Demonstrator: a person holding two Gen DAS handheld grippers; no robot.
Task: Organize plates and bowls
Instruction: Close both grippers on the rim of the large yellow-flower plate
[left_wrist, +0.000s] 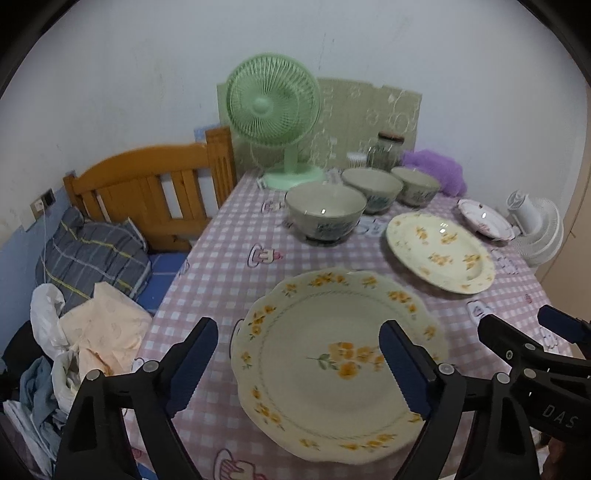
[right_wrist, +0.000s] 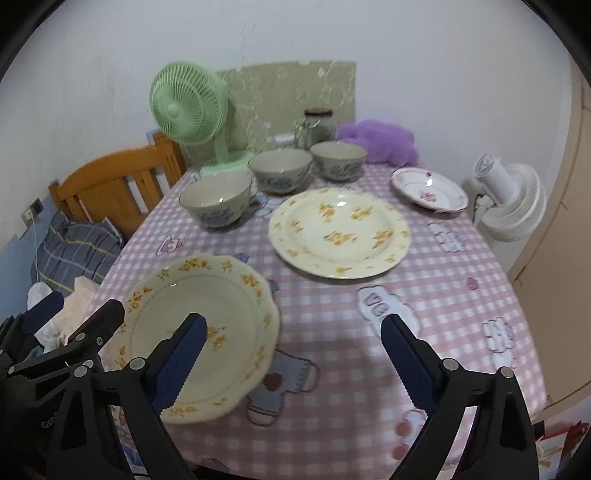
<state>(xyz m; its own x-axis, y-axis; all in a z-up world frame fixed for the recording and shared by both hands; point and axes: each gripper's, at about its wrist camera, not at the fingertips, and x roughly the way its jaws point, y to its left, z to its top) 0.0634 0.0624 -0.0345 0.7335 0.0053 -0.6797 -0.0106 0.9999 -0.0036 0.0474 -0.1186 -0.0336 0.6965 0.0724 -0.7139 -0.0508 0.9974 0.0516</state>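
Black left tool (left_wrist: 298, 365) lettered "DAS", 3 bowls (left_wrist: 325, 208), floral plates (left_wrist: 336, 363)

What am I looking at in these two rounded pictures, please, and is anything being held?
No robot here: a person carries two hand-held grippers, each with a fisheye camera looking along its jaws. One picture is from the left gripper, the other from the right gripper. On the checked tablecloth lie three plates: a scalloped plate nearest, a round yellow-flowered plate, and a small pink-patterned plate. Behind stand three bowls and a green fan. Both jaws stand open, holding nothing.
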